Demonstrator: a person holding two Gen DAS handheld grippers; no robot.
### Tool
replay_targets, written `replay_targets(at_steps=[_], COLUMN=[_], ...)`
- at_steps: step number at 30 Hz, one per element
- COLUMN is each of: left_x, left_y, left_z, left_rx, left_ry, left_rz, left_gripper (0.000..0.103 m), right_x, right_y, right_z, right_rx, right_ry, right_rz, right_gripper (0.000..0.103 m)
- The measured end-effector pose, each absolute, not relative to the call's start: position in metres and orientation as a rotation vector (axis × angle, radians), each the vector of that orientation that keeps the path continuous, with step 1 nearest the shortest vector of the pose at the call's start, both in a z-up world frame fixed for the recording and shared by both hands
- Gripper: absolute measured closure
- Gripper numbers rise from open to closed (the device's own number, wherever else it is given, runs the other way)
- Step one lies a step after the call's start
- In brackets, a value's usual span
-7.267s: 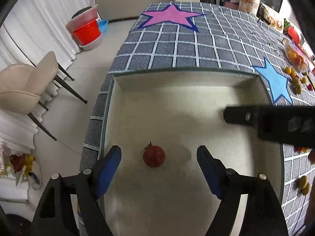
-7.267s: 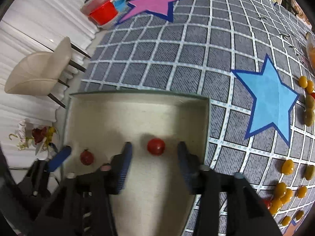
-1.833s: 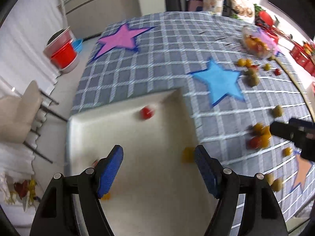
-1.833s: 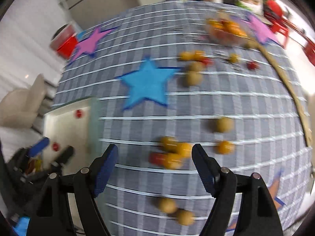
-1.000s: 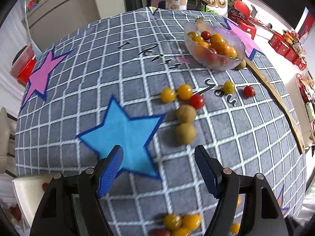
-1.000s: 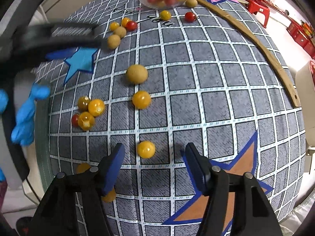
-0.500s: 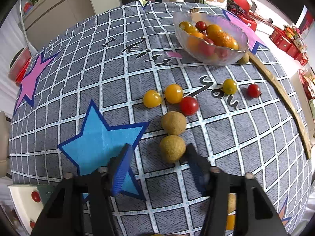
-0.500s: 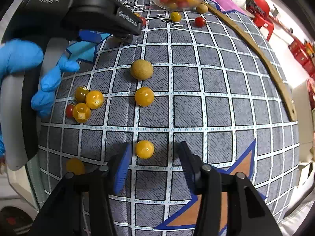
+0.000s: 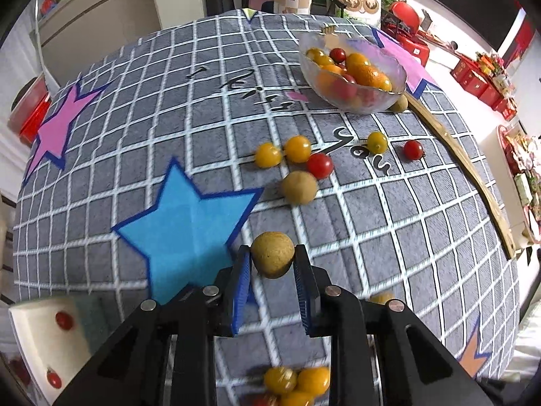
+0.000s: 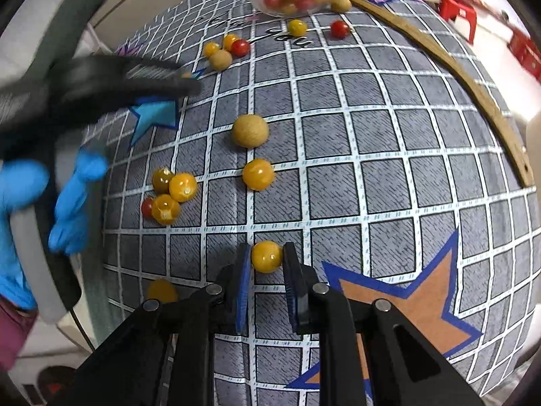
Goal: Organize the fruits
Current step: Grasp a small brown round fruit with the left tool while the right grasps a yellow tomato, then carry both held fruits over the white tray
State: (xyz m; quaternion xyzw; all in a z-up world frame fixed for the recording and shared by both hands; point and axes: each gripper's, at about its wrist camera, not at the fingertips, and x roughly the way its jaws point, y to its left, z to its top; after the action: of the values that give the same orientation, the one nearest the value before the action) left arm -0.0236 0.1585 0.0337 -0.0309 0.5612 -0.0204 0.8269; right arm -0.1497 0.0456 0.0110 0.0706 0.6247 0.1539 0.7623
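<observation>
The white tray (image 9: pixel 33 331) at the bench's near-left corner holds red cherry tomatoes. The left gripper (image 9: pixel 272 264) fingers, just closing, clamp a round tan longan (image 9: pixel 272 259); the right gripper (image 10: pixel 266 264) fingers squeeze a glossy yellow cherry tomato (image 10: pixel 266 256). The far glass bowl (image 9: pixel 355 101) holds mixed fruit

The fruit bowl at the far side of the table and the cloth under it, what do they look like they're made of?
Bowl: likely clear glass or hard plastic; the fruit shows through its wall and the wavy rim glints. Which of the two, the look leaves open.
Cloth: seems a woven fabric, matte grey with a fine thread texture, white grid lines and coloured stars printed or stitched on.
</observation>
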Motion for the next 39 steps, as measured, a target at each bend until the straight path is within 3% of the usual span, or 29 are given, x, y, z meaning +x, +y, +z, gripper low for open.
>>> replay_targets(at_steps=[16, 39], left_x=[-0.104, -0.238], left_y=[0.238, 0.360], left_z=[0.057, 0.041], left_rx=[-0.168, -0.304], left_ry=[1.171, 1.208], left_rz=[0.052, 0.327], left_gripper=[0.076, 0.076], right_x=[-0.108, -0.125], right_y=[0.030, 0.214], right_z=[0.028, 0.063], right_rx=[0.162, -0.037], right_ry=[1.364, 1.327], right_rz=[0.372, 0.721], right_gripper=[0.083, 0.083])
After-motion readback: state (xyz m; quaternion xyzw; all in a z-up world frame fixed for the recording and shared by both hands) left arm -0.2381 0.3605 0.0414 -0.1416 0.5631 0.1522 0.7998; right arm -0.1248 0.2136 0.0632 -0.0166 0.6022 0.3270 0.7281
